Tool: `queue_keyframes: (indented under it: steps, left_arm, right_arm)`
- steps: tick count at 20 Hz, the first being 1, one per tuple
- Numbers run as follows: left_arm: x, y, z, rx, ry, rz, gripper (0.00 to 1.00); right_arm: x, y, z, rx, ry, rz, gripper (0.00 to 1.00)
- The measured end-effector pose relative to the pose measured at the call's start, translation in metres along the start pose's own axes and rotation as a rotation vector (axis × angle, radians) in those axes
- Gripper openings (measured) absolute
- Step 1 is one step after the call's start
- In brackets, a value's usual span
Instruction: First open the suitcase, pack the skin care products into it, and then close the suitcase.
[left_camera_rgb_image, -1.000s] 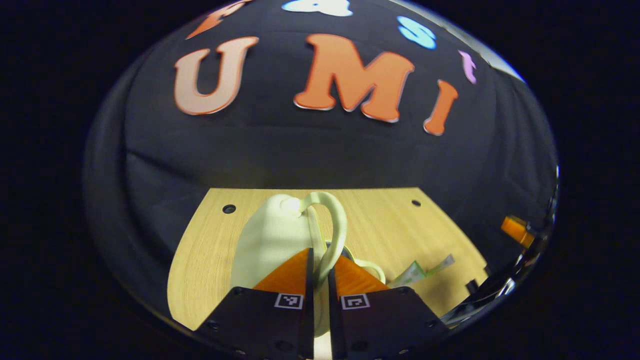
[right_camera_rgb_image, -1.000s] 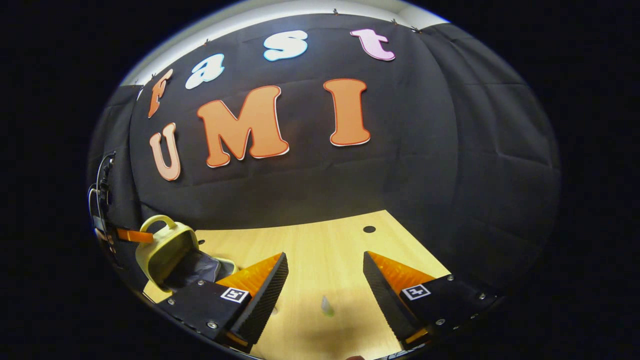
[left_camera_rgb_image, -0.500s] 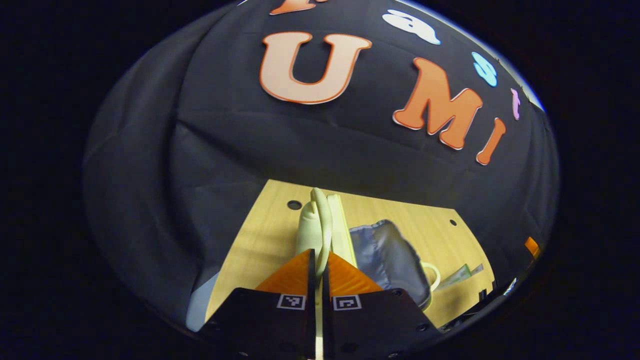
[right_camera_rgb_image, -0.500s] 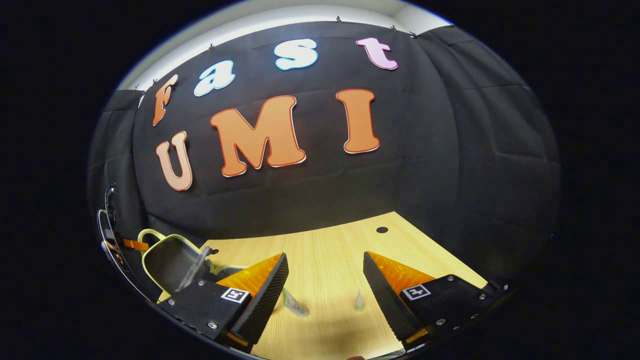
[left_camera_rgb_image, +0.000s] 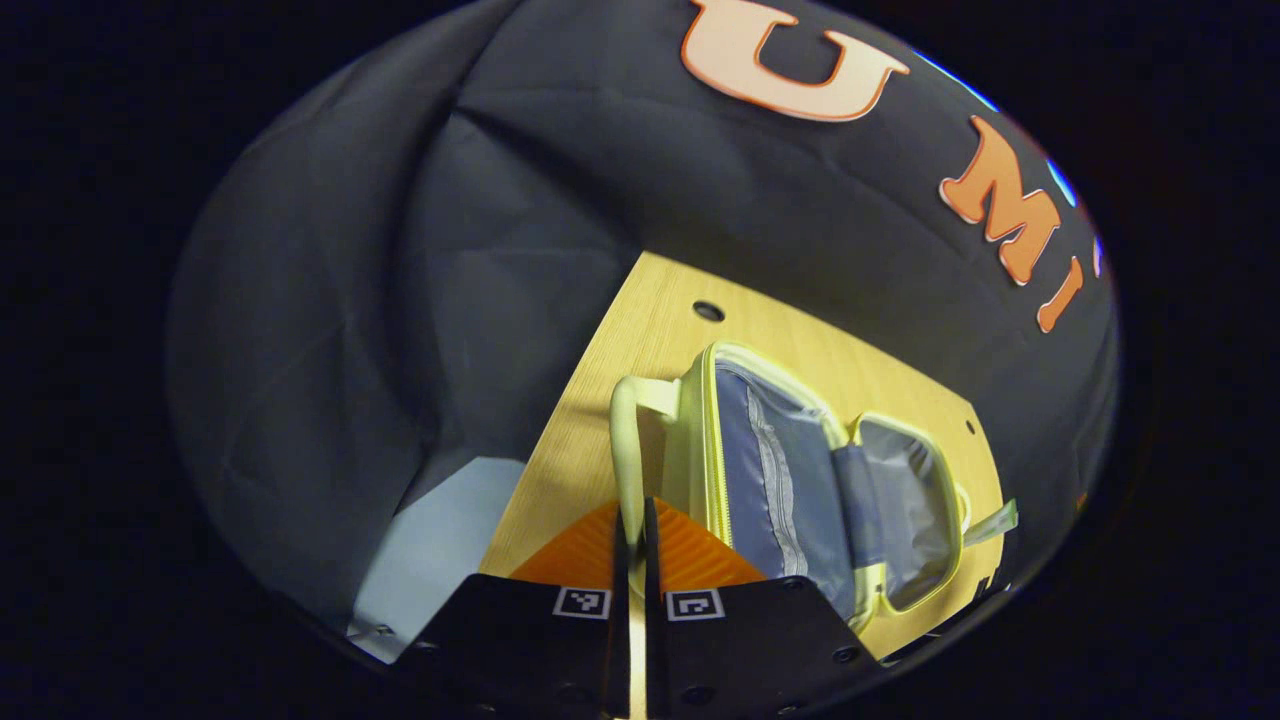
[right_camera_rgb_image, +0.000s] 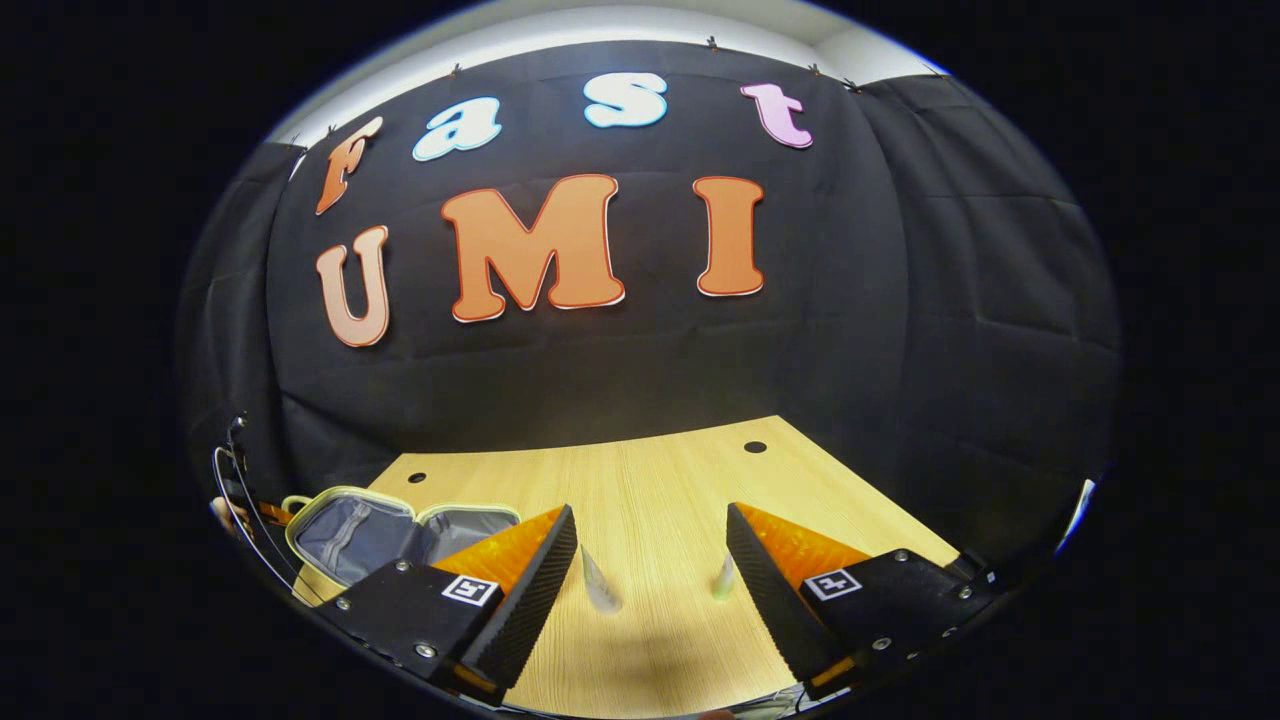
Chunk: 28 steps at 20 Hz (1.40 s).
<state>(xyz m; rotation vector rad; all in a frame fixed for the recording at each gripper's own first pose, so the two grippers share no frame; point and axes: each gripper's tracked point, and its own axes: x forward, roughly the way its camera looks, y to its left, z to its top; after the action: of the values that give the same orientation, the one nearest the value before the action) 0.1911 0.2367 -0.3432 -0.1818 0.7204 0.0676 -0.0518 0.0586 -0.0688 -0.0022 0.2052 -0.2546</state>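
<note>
the suitcase (left_camera_rgb_image: 800, 480) lies wide open on the wooden table (left_camera_rgb_image: 640, 340), both pale yellow halves flat and the grey lining (left_camera_rgb_image: 770, 470) facing up. in the right gripper view the same suitcase (right_camera_rgb_image: 390, 530) sits at the far left of the table (right_camera_rgb_image: 650, 480), well apart from that gripper. so the first step, opening, looks done; nothing sits inside either half as far as i can see, so packing and closing are both left.

now the tools. the left gripper (left_camera_rgb_image: 636, 530) is pinched nearly closed, its orange fingers (left_camera_rgb_image: 580, 550) squeezing the suitcase's pale handle (left_camera_rgb_image: 628, 450) between them, and the handle loops up from the jaws to the edge of the lid half. my read is that it has only to let go of the handle.

the right gripper (right_camera_rgb_image: 650, 545) hangs with jaws spread wide, holding nothing and touching nothing, low over the table. between its fingers (right_camera_rgb_image: 530, 560) two small skin care items lie on the wood: a clear tube (right_camera_rgb_image: 598, 582) just beside the left finger and a greenish tube (right_camera_rgb_image: 722, 578) right by the other finger. in the left gripper view, a green-and-white tube (left_camera_rgb_image: 990, 522) pokes out past the far half of the case. these small pieces are what is left to pack, and the right gripper looks poised for the first pick.
</note>
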Motion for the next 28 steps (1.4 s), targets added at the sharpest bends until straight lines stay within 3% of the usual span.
queue_keyframes:
  steps: [1,7,12,15,17,20,24,28]
  left_arm:
    - [0.011,0.003,-0.007,0.016,0.021,0.012,0.06]
    - [0.038,0.003,-0.022,0.023,0.082,0.041,0.07]
    - [0.025,0.019,-0.009,0.082,0.073,0.148,0.34]
    - [0.001,0.007,0.021,0.116,-0.017,0.202,0.7]
    - [-0.016,-0.021,0.043,0.122,-0.095,0.214,0.99]
    - [-0.063,-0.073,0.076,0.128,-0.25,0.243,0.98]
    - [-0.116,-0.201,0.096,0.123,-0.438,0.146,0.97]
    - [-0.143,-0.313,0.079,0.234,-0.506,0.092,0.97]
  right_arm:
    - [0.0,0.002,-0.002,-0.006,0.0,-0.005,0.95]
    - [0.003,0.008,-0.011,-0.001,0.019,-0.008,0.95]
    - [0.011,0.007,-0.009,0.0,0.03,0.004,0.95]
    - [0.02,0.0,-0.007,-0.006,0.039,0.013,0.95]
    - [0.028,-0.007,-0.005,-0.021,0.047,0.023,0.96]
    - [0.043,-0.02,-0.006,-0.052,0.065,0.045,0.95]
    - [0.07,-0.038,-0.013,-0.102,0.09,0.072,0.95]
    - [0.096,-0.05,-0.021,-0.154,0.098,0.107,0.95]
